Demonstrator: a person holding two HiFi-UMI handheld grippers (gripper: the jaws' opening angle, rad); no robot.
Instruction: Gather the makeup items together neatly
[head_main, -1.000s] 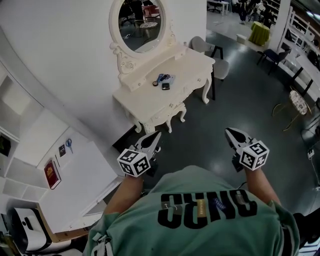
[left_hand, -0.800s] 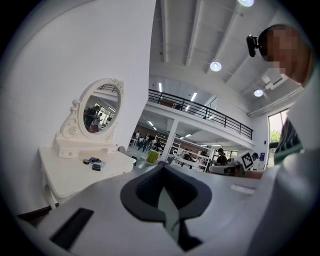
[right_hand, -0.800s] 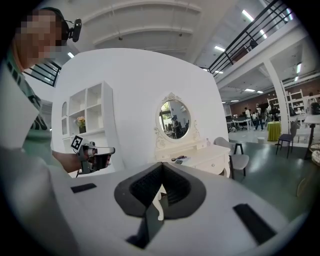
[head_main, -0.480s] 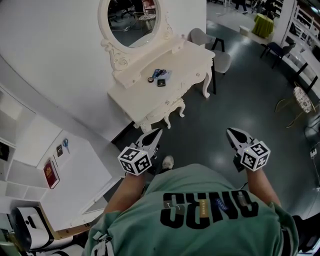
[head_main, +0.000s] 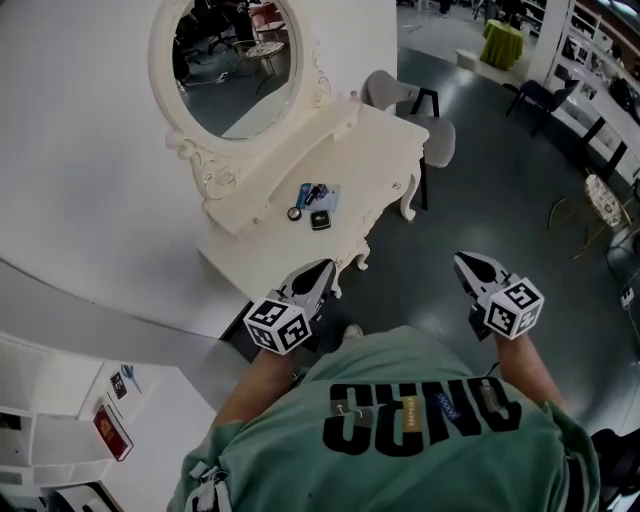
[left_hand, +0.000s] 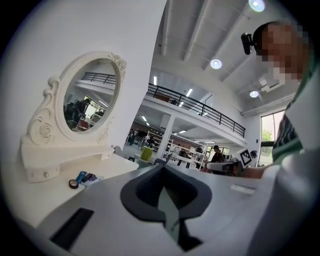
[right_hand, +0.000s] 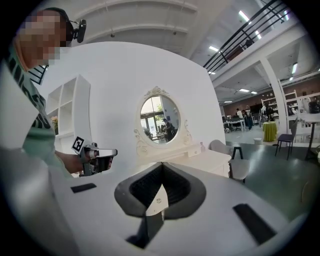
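The makeup items lie in a small cluster on the white vanity table (head_main: 372, 150): a blue piece (head_main: 303, 193), a small round one (head_main: 293, 213) and a dark square compact (head_main: 320, 221). The left gripper view shows the round one (left_hand: 73, 184) beside the blue ones (left_hand: 86, 177). My left gripper (head_main: 322, 268) is shut and empty, held in the air short of the table's near edge. My right gripper (head_main: 462, 262) is also shut and empty, over the dark floor to the right of the table. Each gripper shows in the other's view: the left gripper (right_hand: 107, 152) and the right gripper (left_hand: 220, 166).
An oval mirror (head_main: 228, 62) in an ornate white frame stands at the back of the table against a curved white wall. A grey chair (head_main: 432, 135) sits at the table's far right. A white shelf unit (head_main: 60, 440) with a red booklet (head_main: 110, 430) is at lower left.
The vanity table and its items have drawn nearer and shifted down-left in the head view. Both grippers keep the same shut pose in front of the person.
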